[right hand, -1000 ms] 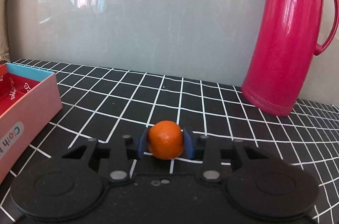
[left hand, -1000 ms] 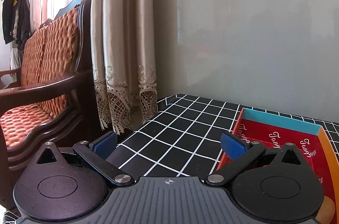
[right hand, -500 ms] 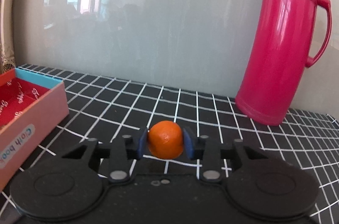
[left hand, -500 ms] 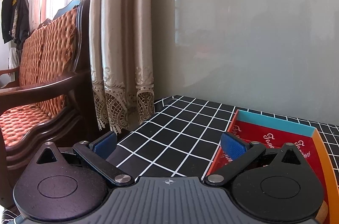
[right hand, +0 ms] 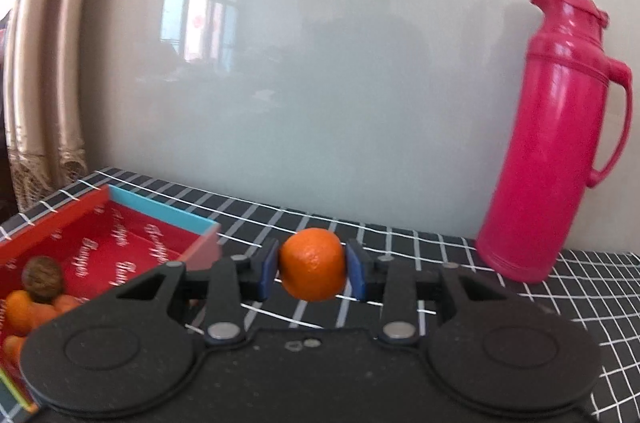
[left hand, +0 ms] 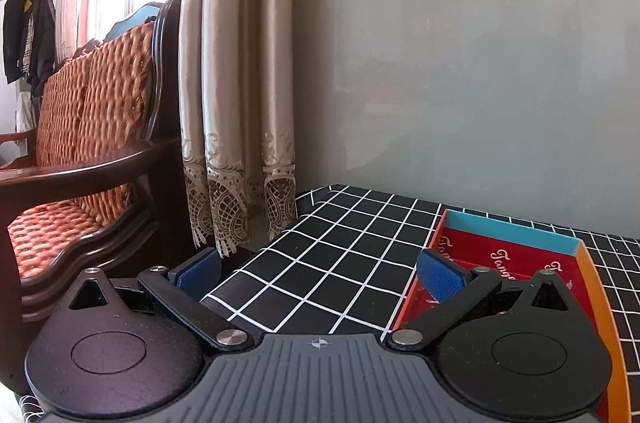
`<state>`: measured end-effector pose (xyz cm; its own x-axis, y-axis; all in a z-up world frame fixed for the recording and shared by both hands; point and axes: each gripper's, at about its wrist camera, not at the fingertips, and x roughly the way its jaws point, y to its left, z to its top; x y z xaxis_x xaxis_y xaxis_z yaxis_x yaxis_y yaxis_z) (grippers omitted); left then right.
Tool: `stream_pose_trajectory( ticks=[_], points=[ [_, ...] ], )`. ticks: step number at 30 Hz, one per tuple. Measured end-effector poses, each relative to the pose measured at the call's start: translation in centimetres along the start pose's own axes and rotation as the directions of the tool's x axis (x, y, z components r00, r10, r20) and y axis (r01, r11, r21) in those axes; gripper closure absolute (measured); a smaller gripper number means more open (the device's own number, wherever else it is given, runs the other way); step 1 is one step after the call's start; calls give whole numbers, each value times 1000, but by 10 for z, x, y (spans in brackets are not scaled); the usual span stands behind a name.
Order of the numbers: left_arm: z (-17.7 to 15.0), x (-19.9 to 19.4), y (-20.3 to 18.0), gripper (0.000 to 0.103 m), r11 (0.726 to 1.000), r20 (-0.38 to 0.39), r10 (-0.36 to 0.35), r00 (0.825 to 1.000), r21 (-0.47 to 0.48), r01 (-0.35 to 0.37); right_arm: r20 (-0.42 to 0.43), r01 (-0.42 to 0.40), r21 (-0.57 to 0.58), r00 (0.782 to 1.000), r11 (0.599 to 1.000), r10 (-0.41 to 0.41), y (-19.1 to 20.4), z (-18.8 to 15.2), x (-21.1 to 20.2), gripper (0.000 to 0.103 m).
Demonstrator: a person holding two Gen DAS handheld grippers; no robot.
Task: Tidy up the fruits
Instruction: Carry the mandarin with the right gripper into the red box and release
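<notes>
Currently, your right gripper is clamped on the orange; the two blue pads press its left and right sides, and the fruit sits centred between them, clear of the checkered tablecloth. Being nearly round, the orange has no long axis to align.

The box, with its red lining, lies to the left of the right gripper and slightly beyond it. Its near right corner is just beside the left pad. Several oranges and one brown round item, possibly a walnut, already rest at the near left end of the box.

Your left gripper stands wide open and holds nothing. It hovers at the left edge of the box, with its right pad over the lining.

The right gripper is the loaded one, so the coming move would likely be a leftward carry over the box wall. Judge wall clearance before lowering. The pink flask stands well apart on the right.
</notes>
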<state>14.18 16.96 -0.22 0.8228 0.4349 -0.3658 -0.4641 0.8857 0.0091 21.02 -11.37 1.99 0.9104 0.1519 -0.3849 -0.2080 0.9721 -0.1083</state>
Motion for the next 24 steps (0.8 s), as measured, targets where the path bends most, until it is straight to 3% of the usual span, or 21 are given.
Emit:
stream_pose_trajectory(
  ticks=[13,21,23,24],
  points=[
    [-11,-13,27,0,1000,-25,-10,1000,-25,10,8,-143,-28,990,989,144,69,12,-5,68],
    [-24,-27,30,0,999,-48,-39,998,-8,39,-13,-183,-23,983,983,182,95,10,0,68],
    [-29,-33,31,0,999,-53,-54,997,-1,54,-25,-190,-24,982,981,189,98,10,1,67],
    [-30,-37,32,0,997,-53,-71,996,-7,71,-36,-192,-32,981,981,191,100,9,2,59]
  ],
)
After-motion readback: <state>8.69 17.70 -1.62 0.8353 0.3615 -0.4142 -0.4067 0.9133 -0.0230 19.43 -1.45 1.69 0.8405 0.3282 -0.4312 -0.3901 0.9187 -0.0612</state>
